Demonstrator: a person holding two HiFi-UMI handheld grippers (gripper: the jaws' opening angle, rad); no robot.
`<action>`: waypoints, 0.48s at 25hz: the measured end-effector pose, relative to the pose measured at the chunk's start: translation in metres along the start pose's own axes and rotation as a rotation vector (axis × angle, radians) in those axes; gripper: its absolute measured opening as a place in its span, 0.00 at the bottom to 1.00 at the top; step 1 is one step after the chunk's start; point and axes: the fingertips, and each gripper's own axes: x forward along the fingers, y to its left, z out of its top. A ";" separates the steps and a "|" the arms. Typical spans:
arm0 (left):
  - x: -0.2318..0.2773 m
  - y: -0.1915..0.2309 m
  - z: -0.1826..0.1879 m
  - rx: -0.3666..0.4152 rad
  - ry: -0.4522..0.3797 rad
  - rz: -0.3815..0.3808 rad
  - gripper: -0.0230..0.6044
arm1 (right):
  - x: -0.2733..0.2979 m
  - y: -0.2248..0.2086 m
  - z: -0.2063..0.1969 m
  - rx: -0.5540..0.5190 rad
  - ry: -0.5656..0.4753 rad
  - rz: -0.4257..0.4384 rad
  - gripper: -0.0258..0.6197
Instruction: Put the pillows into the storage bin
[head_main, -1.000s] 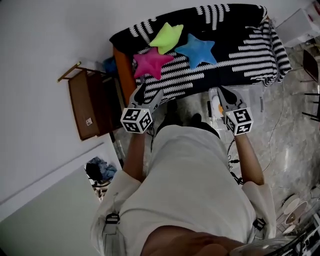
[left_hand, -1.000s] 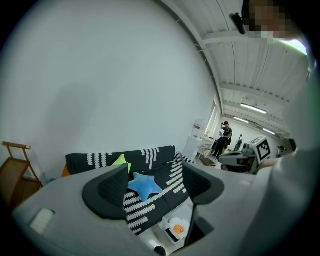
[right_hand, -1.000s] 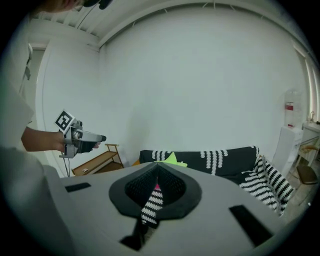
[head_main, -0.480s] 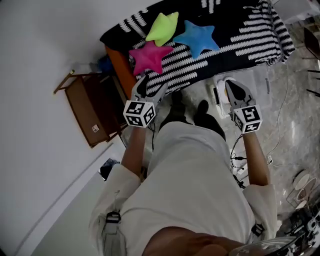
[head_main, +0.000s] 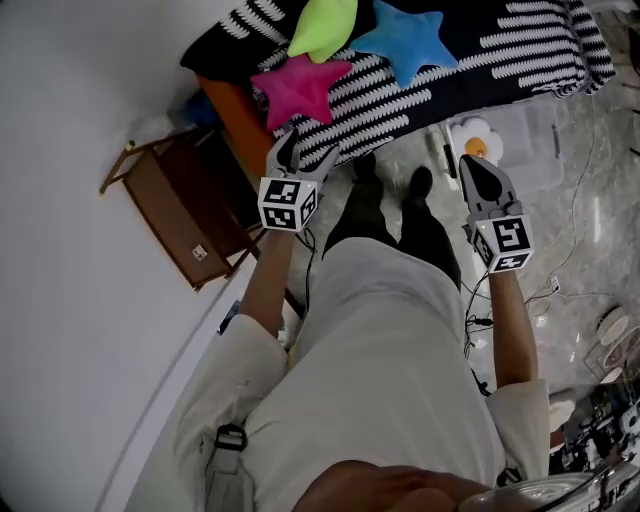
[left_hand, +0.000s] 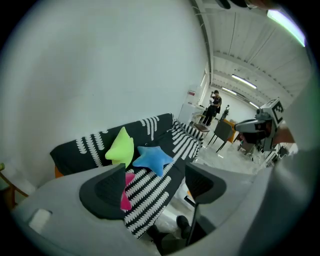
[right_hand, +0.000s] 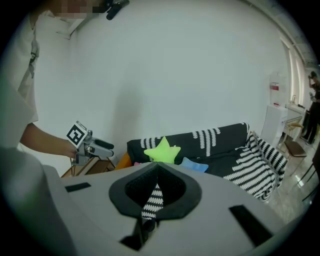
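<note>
Three star pillows lie on the striped sofa (head_main: 480, 60): pink (head_main: 300, 88) near the front edge, green (head_main: 322, 25) and blue (head_main: 410, 38) behind it. My left gripper (head_main: 300, 152) hovers just in front of the pink pillow. Its jaws are open, have just been opening, and hold nothing (left_hand: 155, 172); the pink pillow (left_hand: 126, 192) shows past the left jaw. My right gripper (head_main: 478, 172) hangs over the floor beside the clear storage bin (head_main: 540, 165). Its jaw tips meet (right_hand: 157, 167) with nothing in them.
A brown wooden side table (head_main: 185, 215) stands left of the sofa by the white wall. A white and orange thing (head_main: 475, 143) lies in the bin. The person's legs and shoes (head_main: 390, 190) stand between the grippers. Cables (head_main: 475, 320) trail on the floor at right.
Both grippers have dropped lower and closer to the sofa's front edge. The sofa now sits higher in the head view. The pillows have not moved.
</note>
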 end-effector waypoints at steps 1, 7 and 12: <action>0.010 0.007 -0.008 -0.002 0.020 -0.001 0.61 | 0.007 0.002 -0.003 0.009 0.006 -0.001 0.05; 0.074 0.046 -0.067 -0.040 0.142 0.022 0.63 | 0.049 -0.002 -0.033 0.042 0.056 -0.004 0.05; 0.116 0.079 -0.119 -0.025 0.233 0.057 0.64 | 0.081 -0.009 -0.064 0.063 0.103 -0.007 0.05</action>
